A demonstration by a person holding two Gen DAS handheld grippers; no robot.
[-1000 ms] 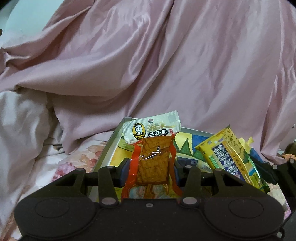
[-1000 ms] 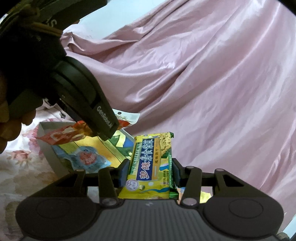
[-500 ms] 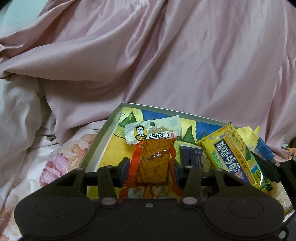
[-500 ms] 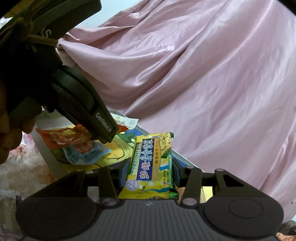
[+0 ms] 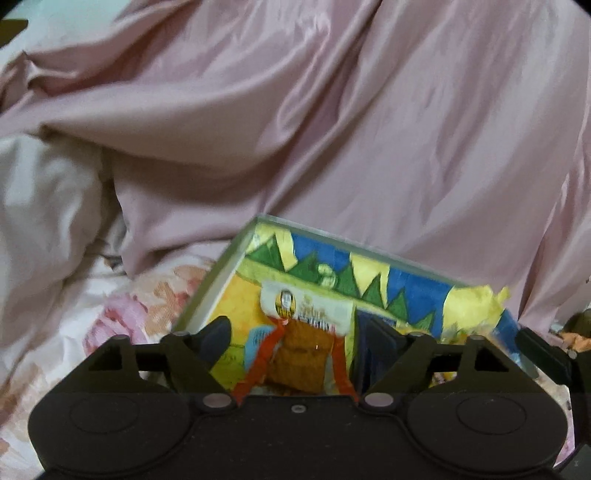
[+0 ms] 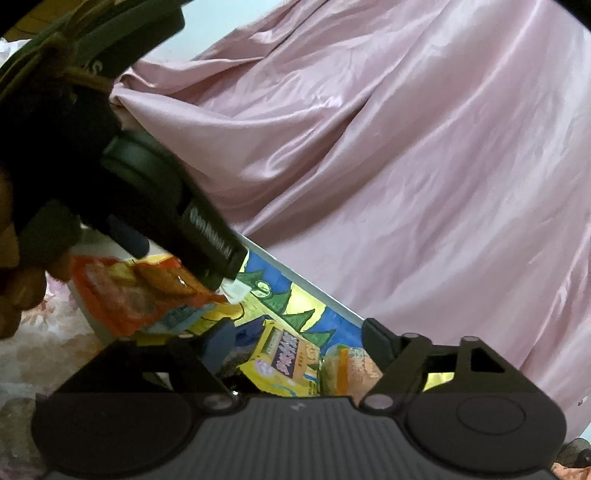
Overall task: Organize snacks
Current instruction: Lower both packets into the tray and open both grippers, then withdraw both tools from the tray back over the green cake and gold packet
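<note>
A bedroom at home: a rumpled pink satin quilt (image 5: 332, 129) fills the far side, heaped on a bed with a floral sheet (image 5: 122, 314), pale wall (image 6: 221, 22) showing beyond it.

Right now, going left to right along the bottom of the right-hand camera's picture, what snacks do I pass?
Orange-red tofu snack packet → yellow biscuit packet → round orange-and-green wrapped snack, all inside the painted tray.

Soft, dim indoor light; you get sheen streaks on the pink satin sheet (image 6: 424, 166). Below it, motion blur; fisheye corners darken.
</note>
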